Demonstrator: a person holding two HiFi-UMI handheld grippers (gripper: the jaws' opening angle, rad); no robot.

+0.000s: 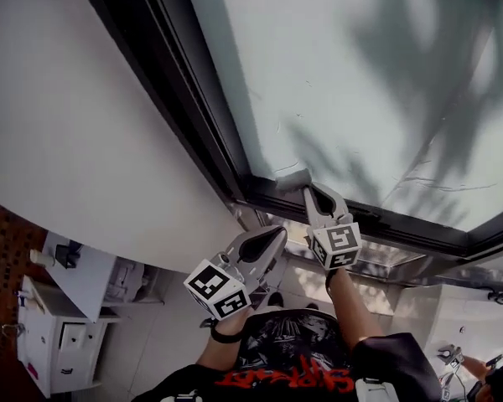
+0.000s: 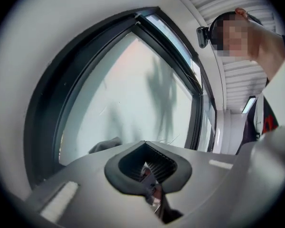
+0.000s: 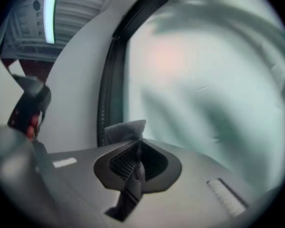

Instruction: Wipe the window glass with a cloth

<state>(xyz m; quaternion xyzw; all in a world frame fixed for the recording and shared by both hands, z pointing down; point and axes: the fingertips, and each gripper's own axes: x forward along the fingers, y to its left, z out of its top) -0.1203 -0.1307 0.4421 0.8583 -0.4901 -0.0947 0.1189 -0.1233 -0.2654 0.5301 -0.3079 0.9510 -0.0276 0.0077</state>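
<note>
The frosted window glass [image 1: 360, 82] fills the upper right of the head view, crossed by leaf shadows. A small grey cloth [image 1: 292, 178] is pressed to the glass at its lower left corner, just above the dark frame [image 1: 210, 141]. My right gripper [image 1: 308, 190] is shut on the cloth. In the right gripper view the cloth [image 3: 126, 129] sticks out past the closed jaw tips, against the glass [image 3: 204, 70]. My left gripper [image 1: 277, 234] hangs lower and to the left, off the glass, shut with nothing in it. The left gripper view looks along its jaws to the cloth [image 2: 104, 145].
A white wall [image 1: 84, 141] runs along the left of the frame. A white cabinet with drawers [image 1: 59, 333] stands at the lower left. A metal sill rail [image 1: 386, 258] lies under the window. Another person's hand [image 1: 474, 367] shows at the bottom right.
</note>
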